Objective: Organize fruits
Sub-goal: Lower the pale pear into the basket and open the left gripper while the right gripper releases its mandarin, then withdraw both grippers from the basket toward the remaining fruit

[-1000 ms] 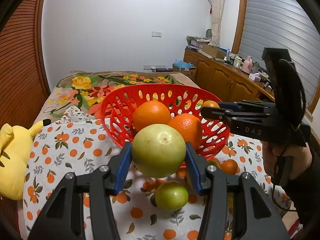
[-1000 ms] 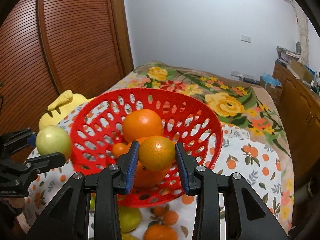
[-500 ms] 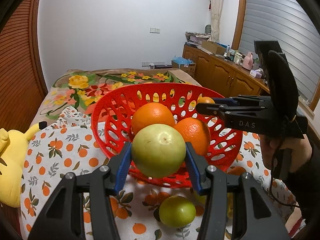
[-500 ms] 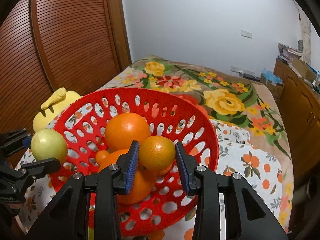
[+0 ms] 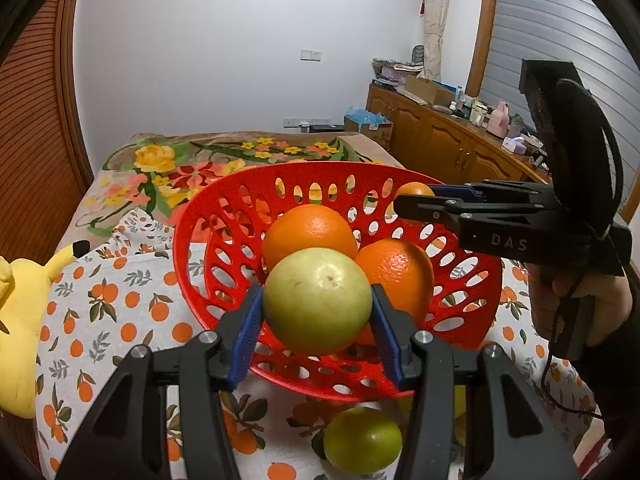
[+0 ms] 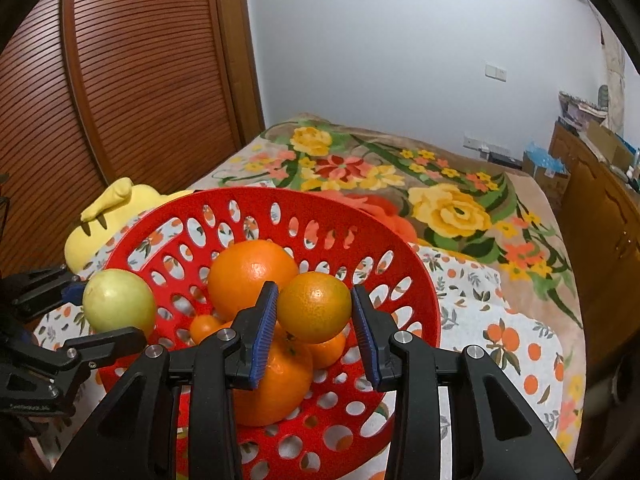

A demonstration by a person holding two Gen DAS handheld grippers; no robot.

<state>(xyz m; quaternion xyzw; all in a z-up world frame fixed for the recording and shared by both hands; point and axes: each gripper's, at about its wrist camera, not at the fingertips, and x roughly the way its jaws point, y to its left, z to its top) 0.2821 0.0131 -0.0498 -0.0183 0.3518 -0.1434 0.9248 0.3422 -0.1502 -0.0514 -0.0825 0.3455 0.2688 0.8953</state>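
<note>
A yellow plush toy (image 5: 18, 320) lies at the edge of the white cloth printed with oranges (image 5: 120, 312), and beyond that the bed is covered by a flowered blanket (image 6: 440, 184). A slatted wooden door (image 6: 120, 80) stands along one side of the room, with a white wall (image 5: 240, 60) behind the bed. Along the other side runs a wooden cabinet (image 5: 440, 148) with boxes and bottles crowded on top.

Left gripper (image 5: 318, 332): squeezes a big green fruit (image 5: 317, 300)
Red basket (image 5: 200, 248): two oranges (image 5: 310, 232) inside
Cloth (image 5: 100, 300): small green fruit (image 5: 362, 440) lies by the basket
</note>
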